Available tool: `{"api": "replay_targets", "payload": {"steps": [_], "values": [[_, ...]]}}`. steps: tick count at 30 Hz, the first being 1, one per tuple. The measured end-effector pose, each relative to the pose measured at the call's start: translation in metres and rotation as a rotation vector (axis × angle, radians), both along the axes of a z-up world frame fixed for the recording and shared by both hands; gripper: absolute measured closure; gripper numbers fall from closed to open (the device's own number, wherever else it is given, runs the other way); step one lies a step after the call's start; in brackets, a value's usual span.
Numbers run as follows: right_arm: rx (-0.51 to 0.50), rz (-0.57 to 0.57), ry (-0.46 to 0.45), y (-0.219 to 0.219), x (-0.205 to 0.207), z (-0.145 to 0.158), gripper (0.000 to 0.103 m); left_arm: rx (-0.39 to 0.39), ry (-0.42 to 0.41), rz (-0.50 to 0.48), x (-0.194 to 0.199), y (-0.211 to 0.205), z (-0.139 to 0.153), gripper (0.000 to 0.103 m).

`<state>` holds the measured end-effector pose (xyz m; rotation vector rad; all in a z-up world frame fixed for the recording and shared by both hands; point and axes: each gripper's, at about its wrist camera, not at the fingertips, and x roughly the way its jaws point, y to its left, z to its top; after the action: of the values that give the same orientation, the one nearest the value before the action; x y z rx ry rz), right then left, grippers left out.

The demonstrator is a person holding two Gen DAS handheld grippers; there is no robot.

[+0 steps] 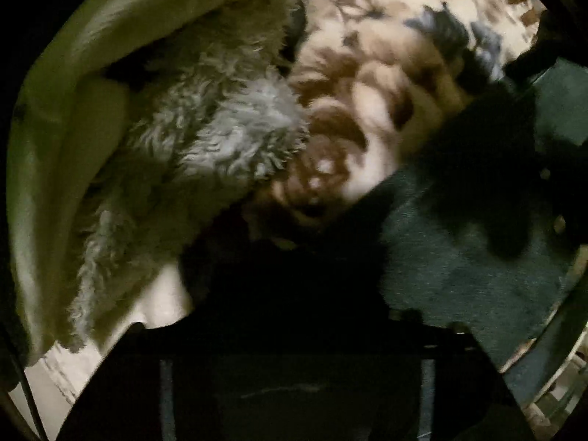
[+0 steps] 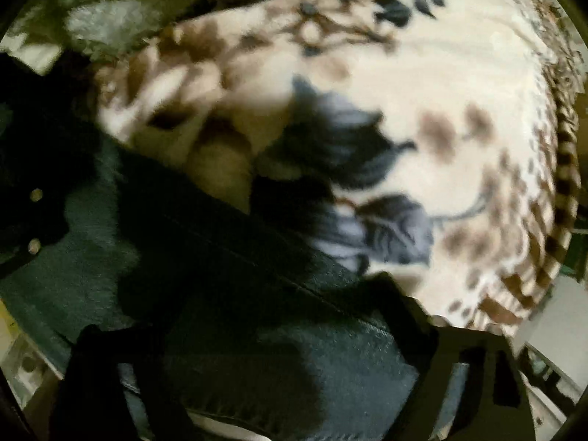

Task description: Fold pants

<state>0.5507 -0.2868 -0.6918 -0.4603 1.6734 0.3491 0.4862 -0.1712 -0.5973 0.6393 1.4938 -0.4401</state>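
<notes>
Pointing straight down, the right gripper (image 2: 279,360) straddles dark denim pants (image 2: 228,257), a dark finger on each side of the cloth; whether the pads press it is too blurred to tell. The left gripper (image 1: 294,330) is lost in shadow, its state unclear, with the same pants (image 1: 459,257) just to its right. Their seam runs diagonally across a floral fleece blanket (image 2: 459,92), beside a shaggy grey throw (image 1: 220,139). The right gripper looks nearer; no writing is readable
</notes>
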Motion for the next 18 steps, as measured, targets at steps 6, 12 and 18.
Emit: {"api": "replay_targets", "payload": {"steps": [6,12,18], "values": [[0.002,-0.020,-0.116,-0.009,-0.018,0.034,0.092,0.002,-0.075,0.013,-0.016,-0.004,0.038,0.094],[0.102,-0.165,-0.257,-0.037,-0.075,0.101,0.094,-0.066,-0.218,0.141,-0.076,0.011,0.128,0.095],[0.175,-0.241,-0.300,-0.026,-0.162,0.143,0.095,-0.118,-0.251,0.296,-0.180,0.015,0.152,0.096]]}}
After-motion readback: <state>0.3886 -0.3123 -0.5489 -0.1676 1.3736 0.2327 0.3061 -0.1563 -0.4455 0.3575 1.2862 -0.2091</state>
